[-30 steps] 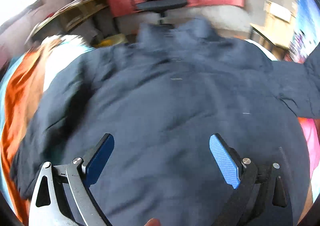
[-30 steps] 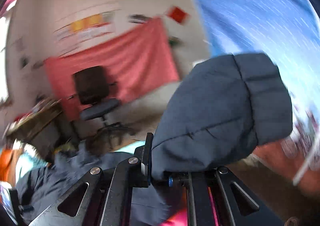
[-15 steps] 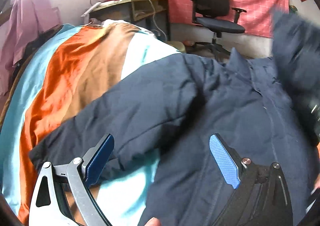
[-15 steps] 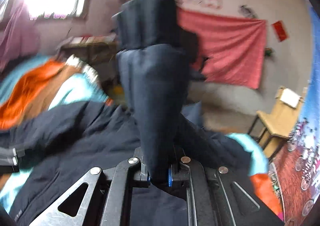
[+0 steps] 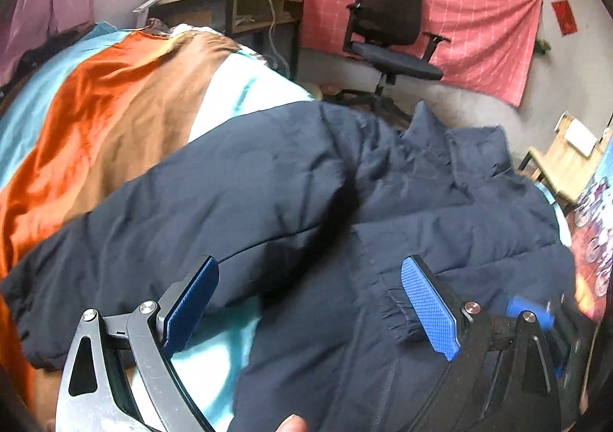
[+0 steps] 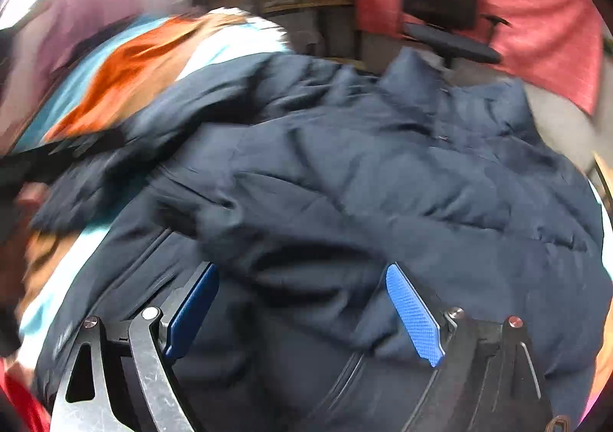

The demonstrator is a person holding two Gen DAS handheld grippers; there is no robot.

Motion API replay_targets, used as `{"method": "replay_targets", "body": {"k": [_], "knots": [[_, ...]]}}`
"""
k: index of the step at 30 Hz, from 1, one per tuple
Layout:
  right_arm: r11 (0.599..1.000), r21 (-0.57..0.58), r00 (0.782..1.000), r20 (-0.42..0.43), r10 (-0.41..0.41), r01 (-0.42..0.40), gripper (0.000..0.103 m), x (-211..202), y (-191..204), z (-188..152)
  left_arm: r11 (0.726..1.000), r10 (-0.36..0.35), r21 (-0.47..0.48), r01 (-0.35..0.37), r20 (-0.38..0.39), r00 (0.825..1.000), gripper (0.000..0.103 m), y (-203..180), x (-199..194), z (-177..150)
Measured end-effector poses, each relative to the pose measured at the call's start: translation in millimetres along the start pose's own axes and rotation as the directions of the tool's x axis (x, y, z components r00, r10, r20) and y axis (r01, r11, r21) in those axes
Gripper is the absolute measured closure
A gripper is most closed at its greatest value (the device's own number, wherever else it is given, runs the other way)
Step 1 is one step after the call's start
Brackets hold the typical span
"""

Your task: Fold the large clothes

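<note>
A dark navy puffer jacket [image 5: 306, 202] lies front up on the bed, collar towards the far side. Its left sleeve [image 5: 172, 225] stretches out over the bedcover. My left gripper [image 5: 308, 267] hovers open above the gap between that sleeve and the body, holding nothing. The other sleeve [image 6: 306, 210] is folded across the jacket's chest [image 6: 440, 164], its ribbed cuff [image 5: 390, 313] by my left gripper's right pad. My right gripper [image 6: 300, 273] is low over this sleeve. Its jaws are opening, with sleeve cloth loose between the pads and not pressed.
The bedcover [image 5: 115, 106] has orange, brown, white and teal stripes. Beyond the bed stand a black office chair [image 5: 387, 33], a cluttered desk [image 5: 230, 7] and a wooden chair [image 5: 567, 156]. A pink cloth [image 5: 479, 10] hangs on the wall.
My right gripper swung the held sleeve down across the jacket's chest, then opened and let it go. My left gripper moved left over the other sleeve, then held still.
</note>
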State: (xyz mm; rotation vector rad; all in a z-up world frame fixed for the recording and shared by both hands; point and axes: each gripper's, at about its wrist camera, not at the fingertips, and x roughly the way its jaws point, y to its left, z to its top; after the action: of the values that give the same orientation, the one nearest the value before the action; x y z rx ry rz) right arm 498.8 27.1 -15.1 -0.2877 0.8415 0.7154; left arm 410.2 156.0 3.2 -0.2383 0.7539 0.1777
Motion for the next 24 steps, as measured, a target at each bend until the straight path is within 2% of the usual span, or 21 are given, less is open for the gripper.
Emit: {"method": "replay_targets", "body": {"k": [2,4,5,7,9,10,13,14,15,16,17,19,22,24], "knots": [[0.996,-0.082,1.0,-0.006,0.023,-0.023,0.014,-12,9,-15,1.0,-0.029,-0.007,0.029,0.002,1.0,0.009,-6,2,2],[0.992,-0.123,1.0,0.018,0.02,-0.018,0.014,-33,4,-33,0.999,-0.029,0.016,0.029,-0.021,0.999,0.009,-18,10,1],[0.992,-0.125,0.999,0.055,0.001,0.006,0.014,-46,-3,-42,0.999,-0.02,0.035,0.021,-0.031,0.999,0.009,-25,16,-1],[0.992,-0.091,0.988,0.137,-0.074,0.087,0.014,-69,-21,-58,0.994,0.046,0.106,-0.039,-0.065,0.997,0.009,-46,33,-8],[0.99,0.007,0.976,0.164,-0.143,0.144,0.014,-78,-59,-59,0.977,0.142,0.173,-0.126,-0.085,0.986,0.009,-61,49,-14],[0.982,0.092,0.971,0.157,-0.178,0.165,0.014,-80,-87,-58,0.968,0.178,0.194,-0.159,-0.084,0.98,0.009,-66,56,-18],[0.904,0.374,0.955,0.123,-0.27,0.208,0.016,-82,-168,-60,0.949,0.245,0.228,-0.22,-0.087,0.966,0.009,-74,71,-27],[0.872,0.443,0.951,0.117,-0.287,0.208,0.028,-82,-189,-64,0.946,0.253,0.23,-0.228,-0.087,0.964,0.009,-74,73,-30],[0.839,0.498,0.947,0.1,-0.305,0.217,0.045,-79,-210,-64,0.944,0.258,0.232,-0.233,-0.082,0.963,0.009,-73,74,-32],[0.804,0.54,0.943,0.056,-0.328,0.248,0.052,-71,-231,-64,0.943,0.261,0.235,-0.237,-0.08,0.962,0.009,-73,75,-33],[0.79,0.553,0.941,0.03,-0.336,0.265,0.06,-63,-242,-62,0.942,0.262,0.238,-0.237,-0.079,0.962,0.008,-72,76,-34],[0.781,0.555,0.941,-0.005,-0.34,0.285,0.065,-49,-259,-64,0.939,0.265,0.245,-0.24,-0.075,0.961,0.007,-71,78,-37],[0.799,0.53,0.95,-0.046,-0.308,0.284,0.066,-29,-265,-70,0.945,0.256,0.229,-0.234,-0.073,0.964,0.006,-69,84,-40],[0.811,0.51,0.953,-0.072,-0.293,0.287,0.066,-15,-265,-74,0.946,0.262,0.215,-0.244,-0.062,0.963,0.001,-68,85,-42]]}}
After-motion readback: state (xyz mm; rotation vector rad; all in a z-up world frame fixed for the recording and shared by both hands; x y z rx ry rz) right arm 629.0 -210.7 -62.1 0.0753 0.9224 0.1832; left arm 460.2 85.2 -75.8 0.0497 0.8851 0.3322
